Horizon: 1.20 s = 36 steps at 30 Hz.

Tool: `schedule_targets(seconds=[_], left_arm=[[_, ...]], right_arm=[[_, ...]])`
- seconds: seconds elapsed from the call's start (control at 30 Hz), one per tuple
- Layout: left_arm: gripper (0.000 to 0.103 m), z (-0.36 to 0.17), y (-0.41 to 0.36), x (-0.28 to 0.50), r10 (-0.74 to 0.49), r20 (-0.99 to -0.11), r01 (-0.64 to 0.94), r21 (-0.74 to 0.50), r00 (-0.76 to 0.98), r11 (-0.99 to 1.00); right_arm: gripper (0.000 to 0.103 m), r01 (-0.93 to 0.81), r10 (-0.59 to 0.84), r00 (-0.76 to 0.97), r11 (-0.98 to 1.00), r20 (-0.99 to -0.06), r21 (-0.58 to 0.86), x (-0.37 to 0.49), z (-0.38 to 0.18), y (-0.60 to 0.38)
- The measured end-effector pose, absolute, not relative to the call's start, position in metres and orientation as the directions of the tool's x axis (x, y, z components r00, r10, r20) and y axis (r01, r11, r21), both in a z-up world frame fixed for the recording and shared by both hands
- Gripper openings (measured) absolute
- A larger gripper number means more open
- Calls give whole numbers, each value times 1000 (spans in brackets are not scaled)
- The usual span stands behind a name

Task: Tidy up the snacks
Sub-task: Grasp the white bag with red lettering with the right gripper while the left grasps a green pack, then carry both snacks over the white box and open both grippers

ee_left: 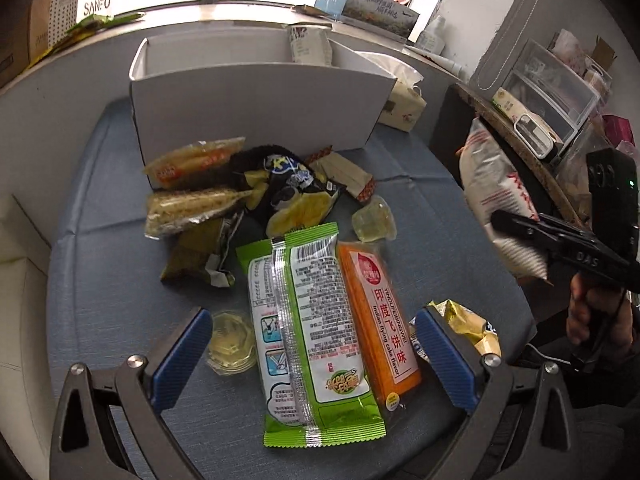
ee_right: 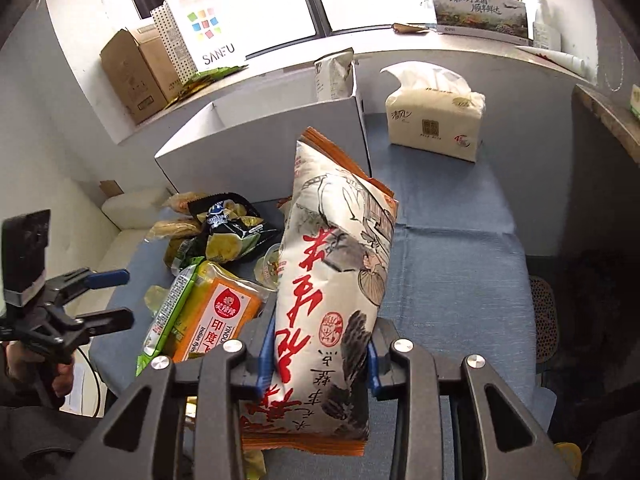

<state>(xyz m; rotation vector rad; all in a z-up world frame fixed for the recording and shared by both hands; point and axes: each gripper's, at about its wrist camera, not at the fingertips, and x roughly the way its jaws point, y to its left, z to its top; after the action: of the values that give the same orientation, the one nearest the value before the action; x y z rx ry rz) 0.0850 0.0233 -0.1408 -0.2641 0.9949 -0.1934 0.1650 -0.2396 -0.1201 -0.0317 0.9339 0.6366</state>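
The white snack bag (ee_right: 332,280) is clamped in the down-tilted right gripper (ee_right: 320,356); the left gripper (ee_left: 314,344) gapes over 2 packets.

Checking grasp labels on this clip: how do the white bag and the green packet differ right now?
The white bag is clamped in the right gripper and lifted off the table; the green packet lies flat on the blue mat, between the open left gripper's fingers, untouched. The bag is puffy with red calligraphy; the packet is flat, back-seam up. Both are sealed snacks.
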Motion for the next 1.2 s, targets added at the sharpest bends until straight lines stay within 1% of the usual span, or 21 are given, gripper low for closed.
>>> schedule_targets(seconds=[0.07,0.13,0.23,0.3,0.4,0.43,0.47,0.5,0.53,0.57,0.63,0.77,0.93,1.07,1.2], left_arm=[[103,-146,23,90,-308,-794,57,-328,524,943],[103,-149,21,96,-305,-794,77,-313,525,947],[103,-161,22,114,-328,-816,80,-331,476,940],[103,-170,24,123,-316,-836,66,-322,449,945],[100,-178,27,130,-336,-837,68,-341,432,938],[99,-180,27,132,-336,-838,71,-339,430,938],[87,-181,27,133,-327,-841,70,-330,431,941],[72,-183,29,133,-343,-839,76,-344,422,936],[72,-183,32,134,-380,-824,80,-383,420,920],[67,-182,33,133,-379,-818,79,-384,432,920],[66,-175,34,128,-348,-815,82,-352,464,933],[65,-144,36,102,-346,-750,125,-337,564,933],[65,-88,52,82,-351,-621,136,-367,701,920],[65,-46,73,86,-343,-507,130,-407,791,904],[65,-16,92,110,-300,-450,98,-418,841,903]], right_arm=[[38,-518,510,443,817,-737,254,156,-111,-245],[38,-517,517,453,816,-726,259,149,-104,-250],[38,-528,526,458,810,-717,256,142,-95,-252],[38,-540,534,459,802,-710,254,140,-92,-250],[38,-556,539,458,794,-707,245,138,-91,-248],[38,-559,541,455,792,-707,247,138,-92,-247],[38,-560,542,453,791,-708,248,137,-92,-246],[38,-562,543,450,789,-709,248,137,-93,-245],[38,-563,545,446,788,-710,250,137,-95,-244],[38,-566,548,443,785,-710,253,138,-97,-243],[38,-570,550,438,782,-711,254,137,-99,-240],[38,-577,562,438,774,-702,260,136,-98,-235],[38,-585,588,457,764,-667,273,140,-89,-226],[38,-612,613,470,745,-635,266,150,-73,-209],[38,-630,631,475,730,-614,263,173,-55,-187]])
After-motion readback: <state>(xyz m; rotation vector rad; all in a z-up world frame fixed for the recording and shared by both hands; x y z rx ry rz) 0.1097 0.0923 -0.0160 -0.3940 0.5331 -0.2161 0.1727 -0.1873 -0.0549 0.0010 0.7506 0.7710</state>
